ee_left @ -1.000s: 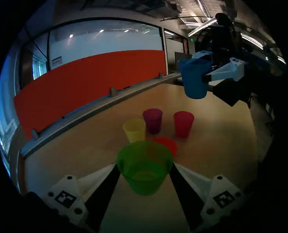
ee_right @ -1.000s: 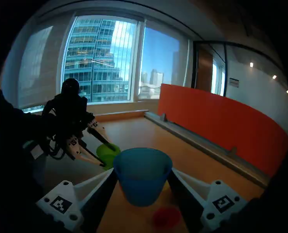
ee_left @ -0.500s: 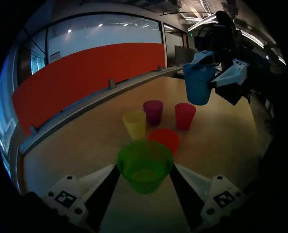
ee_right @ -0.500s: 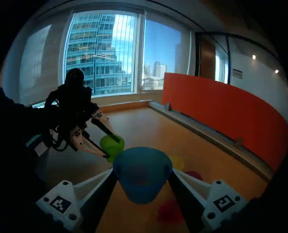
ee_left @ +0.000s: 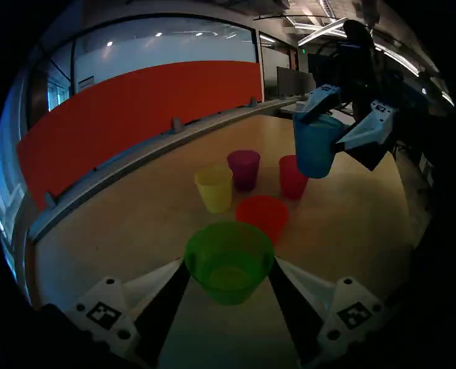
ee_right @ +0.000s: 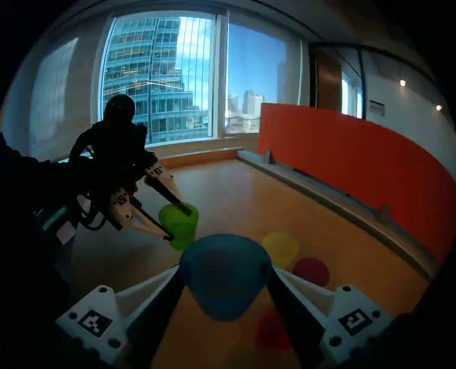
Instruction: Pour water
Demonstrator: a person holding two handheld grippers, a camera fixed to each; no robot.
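Note:
My left gripper is shut on a green cup, held upright above the wooden table. Across the table, the right gripper holds a blue cup in the air, just over a red cup. In the right gripper view, the right gripper is shut on the blue cup, and the left gripper grips the green cup farther off. I cannot see water in either cup.
Several cups stand together on the table: yellow, purple and orange-red, beside the red one. An orange partition runs along the table's far edge. A person's dark sleeve holds the left gripper before large windows.
The blue cup has come down and nearer to the group of cups, now overlapping the red one. The right gripper view has tipped downward, showing more cups. The green cup stays held.

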